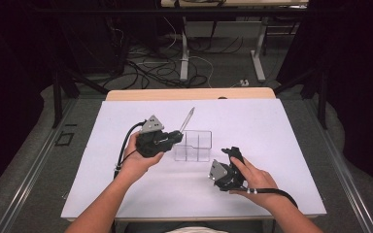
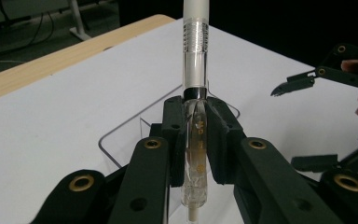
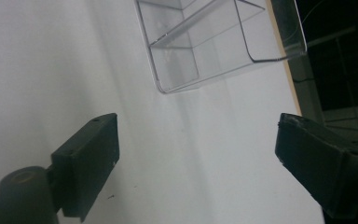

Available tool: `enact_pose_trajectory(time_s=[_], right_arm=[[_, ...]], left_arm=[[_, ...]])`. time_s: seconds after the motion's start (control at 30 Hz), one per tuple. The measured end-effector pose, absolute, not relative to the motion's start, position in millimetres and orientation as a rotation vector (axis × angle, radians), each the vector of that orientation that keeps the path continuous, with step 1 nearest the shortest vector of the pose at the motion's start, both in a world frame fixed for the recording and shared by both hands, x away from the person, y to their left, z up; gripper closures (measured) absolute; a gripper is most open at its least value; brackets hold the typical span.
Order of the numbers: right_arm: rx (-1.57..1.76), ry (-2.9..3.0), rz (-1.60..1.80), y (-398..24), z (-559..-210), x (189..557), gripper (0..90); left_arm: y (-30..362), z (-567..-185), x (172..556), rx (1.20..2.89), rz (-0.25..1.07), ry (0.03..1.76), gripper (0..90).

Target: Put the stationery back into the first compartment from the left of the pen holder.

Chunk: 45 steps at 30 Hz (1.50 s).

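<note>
My left gripper [image 1: 175, 137] is clamped on a clear plastic pen with a white end [image 2: 195, 93], the barrel pinched lengthwise between my two black jaws so that most of its length sticks out ahead of them. In the high view the pen [image 1: 188, 118] slants up and away toward the far edge of the surface, held above the near-left part of a clear plastic organiser tray with compartments [image 1: 194, 145]. I judge I hold it by its lower part so the free end can be steered into one of the tray's slots.

My right gripper [image 1: 233, 154] has nothing in it: the jaws stand wide apart, and its own view shows bare white surface between them. It rests low beside the tray's right side, near the surface's near-right part, my hand wrapped round its body. From there it looks along the surface at the tray [image 3: 214, 46], which I take as being ready to steady it if the pen nudges it.

The tray sits roughly at the middle of the white rectangular table surface [image 1: 126, 194], with thin walls dividing it; I count at least three compartments, all without contents as far as I can see.

By count: two grippers, one pen, one tray. A wooden strip [image 1: 189, 93] runs along the far edge.
</note>
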State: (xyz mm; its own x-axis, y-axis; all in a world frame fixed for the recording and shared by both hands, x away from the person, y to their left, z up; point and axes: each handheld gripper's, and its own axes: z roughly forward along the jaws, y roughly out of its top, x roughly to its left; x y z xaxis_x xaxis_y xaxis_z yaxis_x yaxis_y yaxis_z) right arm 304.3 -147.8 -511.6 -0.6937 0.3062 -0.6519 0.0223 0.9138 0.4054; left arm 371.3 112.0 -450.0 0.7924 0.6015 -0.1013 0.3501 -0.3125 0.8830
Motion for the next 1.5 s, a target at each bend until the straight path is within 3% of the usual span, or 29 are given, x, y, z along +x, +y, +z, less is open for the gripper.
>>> enact_pose_trajectory(time_s=[0.3, 0.67, 1.5], right_arm=[[0.506, 2.329, 0.584, -163.6, -507.1, 316.5, 0.3], [0.741, 2.270, 0.726, -185.6, -499.3, 326.7, 0.1], [0.756, 2.262, 0.717, -190.2, -502.2, 328.0, 0.4]], left_arm=[[110.6, -453.9, 384.9, 1.842, 0.339, 0.772, 79.5], [99.2, -469.4, 399.6, 1.806, 0.352, 0.806, 79.5], [102.0, -493.7, 397.4, 1.852, 0.330, 0.864, 77.6]])
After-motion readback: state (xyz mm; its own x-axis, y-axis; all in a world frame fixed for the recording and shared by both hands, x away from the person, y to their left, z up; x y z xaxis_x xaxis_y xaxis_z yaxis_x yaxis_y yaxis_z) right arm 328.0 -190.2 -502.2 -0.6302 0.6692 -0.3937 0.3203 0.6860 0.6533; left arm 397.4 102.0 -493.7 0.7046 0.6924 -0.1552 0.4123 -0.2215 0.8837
